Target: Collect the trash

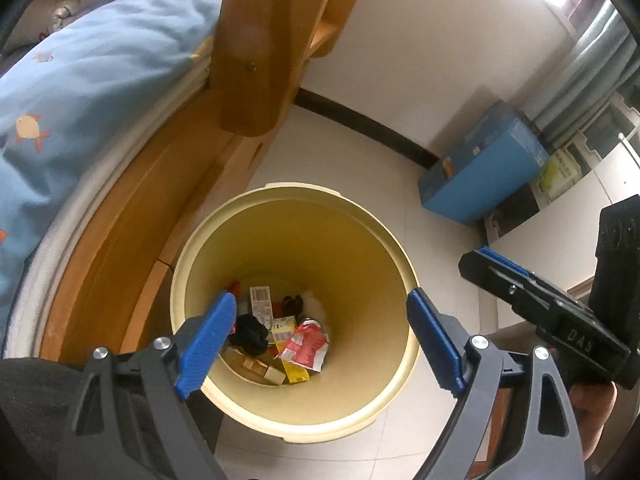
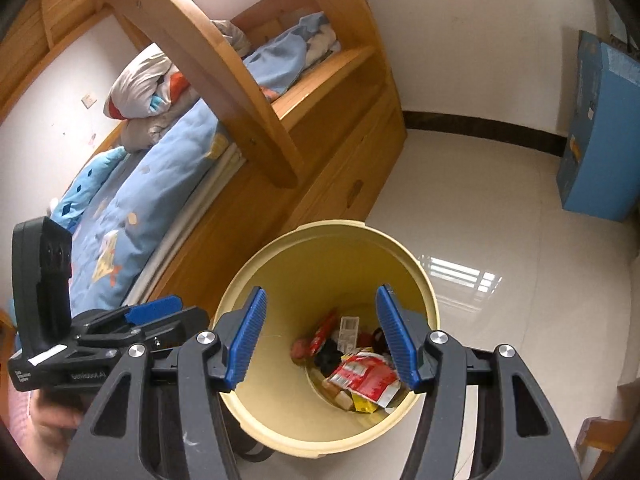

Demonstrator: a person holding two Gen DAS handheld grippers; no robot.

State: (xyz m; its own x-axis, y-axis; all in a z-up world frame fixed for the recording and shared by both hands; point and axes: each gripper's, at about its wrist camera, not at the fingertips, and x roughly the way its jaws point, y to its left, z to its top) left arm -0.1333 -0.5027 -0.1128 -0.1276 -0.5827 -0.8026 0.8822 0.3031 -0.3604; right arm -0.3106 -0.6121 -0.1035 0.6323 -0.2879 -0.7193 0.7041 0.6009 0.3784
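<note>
I held my left gripper [image 1: 320,340] over the mouth of the yellow bin [image 1: 224,236], its blue pads spread wide apart with nothing between them. My right gripper [image 2: 322,342] hung beside it over the same bin, jaws likewise parted and empty. Straight below and ahead of both sets of fingers, the bin stood upright on the pale tiled floor [image 2: 500,208], close against the wooden bed frame [image 2: 320,168] off to the left of my grippers. At its bottom lay a loose heap of trash: a crumpled red-and-white wrapper [image 1: 306,342] on top, a yellow packet [image 1: 294,372] partly under it, a small white box with a barcode [image 1: 261,300] standing behind, something black and bunched [image 1: 250,332] nearer my left pad, and tan cartons [image 1: 250,366] beneath. A blue box [image 1: 484,172] leaned at the wall, well beyond my right side.
</note>
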